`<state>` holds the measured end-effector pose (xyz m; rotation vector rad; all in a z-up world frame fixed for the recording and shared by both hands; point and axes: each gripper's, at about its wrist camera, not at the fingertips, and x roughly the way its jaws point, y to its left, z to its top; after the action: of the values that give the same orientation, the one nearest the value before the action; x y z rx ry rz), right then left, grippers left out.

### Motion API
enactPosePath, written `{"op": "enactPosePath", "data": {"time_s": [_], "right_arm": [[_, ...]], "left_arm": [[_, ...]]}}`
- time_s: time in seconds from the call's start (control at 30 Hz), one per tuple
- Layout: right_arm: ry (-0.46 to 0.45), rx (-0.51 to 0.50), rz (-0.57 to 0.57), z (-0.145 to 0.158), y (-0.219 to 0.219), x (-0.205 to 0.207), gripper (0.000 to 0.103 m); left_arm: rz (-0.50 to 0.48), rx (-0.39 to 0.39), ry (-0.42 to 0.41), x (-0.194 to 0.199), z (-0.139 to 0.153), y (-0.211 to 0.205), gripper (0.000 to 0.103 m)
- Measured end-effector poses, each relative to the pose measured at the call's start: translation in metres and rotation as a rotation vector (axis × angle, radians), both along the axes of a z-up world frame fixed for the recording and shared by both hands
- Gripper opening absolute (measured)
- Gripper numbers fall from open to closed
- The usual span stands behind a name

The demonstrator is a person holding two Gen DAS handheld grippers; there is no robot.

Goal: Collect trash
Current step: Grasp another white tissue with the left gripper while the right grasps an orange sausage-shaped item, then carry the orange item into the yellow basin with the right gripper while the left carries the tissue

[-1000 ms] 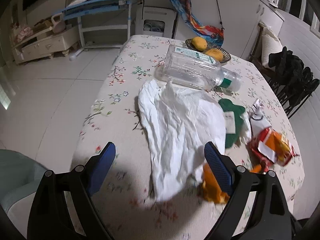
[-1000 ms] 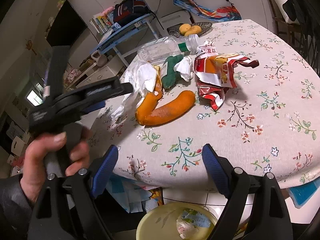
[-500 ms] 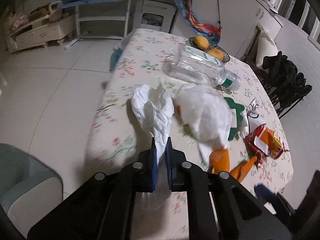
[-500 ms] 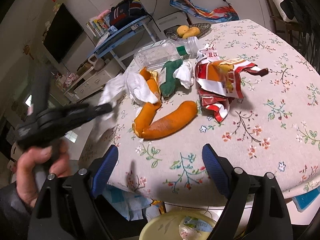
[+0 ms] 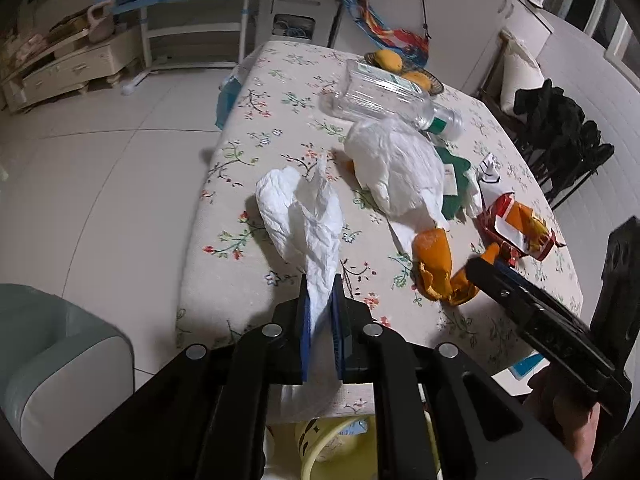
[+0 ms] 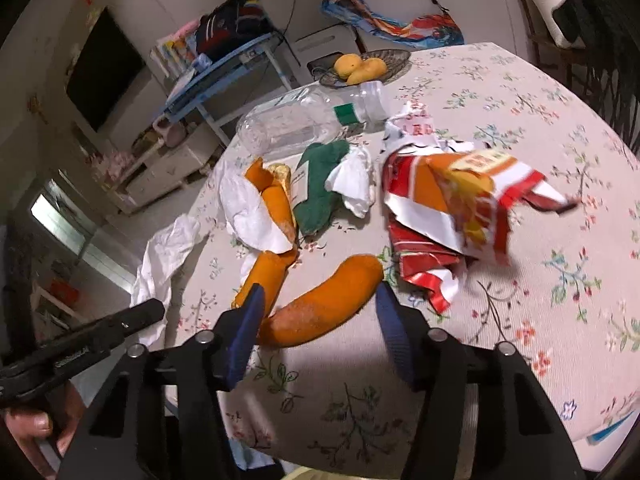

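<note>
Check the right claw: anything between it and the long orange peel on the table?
Nothing visible. The right claw is closing with the near end of the long orange peel already between its fingers; no other litter lies in that gap. A second peel piece lies just beside the left finger and might get caught too.

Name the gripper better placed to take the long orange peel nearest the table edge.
Right. The right gripper straddles the orange peel, its jaws closing around it, while the left gripper is shut on the white tissue.
</note>
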<state>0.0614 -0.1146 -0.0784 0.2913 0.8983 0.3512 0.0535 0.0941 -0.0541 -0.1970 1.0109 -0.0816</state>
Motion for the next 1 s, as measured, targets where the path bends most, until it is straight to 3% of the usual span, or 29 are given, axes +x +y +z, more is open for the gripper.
{"op": "enactPosePath", "data": {"time_s": [0.1, 0.23, 0.4, 0.53, 0.57, 0.63, 0.73, 1.0], "right_arm": [[-0.005, -0.064, 0.049, 0.000, 0.009, 0.003, 0.047], [0.026, -0.131, 0.120, 0.002, 0.011, 0.009, 0.023], [0.042, -0.122, 0.123, 0.001, -0.001, 0.005, 0.021], [0.056, -0.074, 0.116, 0.001, -0.008, 0.000, 0.020], [0.060, -0.057, 0.112, 0.002, -0.009, -0.002, 0.020], [0.067, -0.013, 0.105, 0.004, -0.015, -0.006, 0.020], [0.058, 0.040, 0.100, 0.009, -0.022, -0.016, 0.020], [0.005, 0.125, 0.103, 0.026, -0.033, -0.048, 0.020]], "left_arm": [[-0.014, -0.011, 0.015, 0.001, -0.003, -0.002, 0.009], [-0.026, 0.001, 0.025, 0.001, -0.005, -0.005, 0.009], [0.006, 0.032, 0.048, 0.005, -0.011, -0.001, 0.026], [0.003, 0.084, 0.027, 0.006, -0.012, -0.005, 0.028], [0.001, 0.102, 0.024, 0.006, -0.012, -0.007, 0.027], [-0.008, 0.128, 0.018, 0.005, -0.013, -0.009, 0.009], [-0.001, 0.104, -0.009, 0.002, -0.006, -0.006, 0.006], [-0.021, 0.029, -0.211, -0.035, 0.035, -0.009, 0.006]]}}
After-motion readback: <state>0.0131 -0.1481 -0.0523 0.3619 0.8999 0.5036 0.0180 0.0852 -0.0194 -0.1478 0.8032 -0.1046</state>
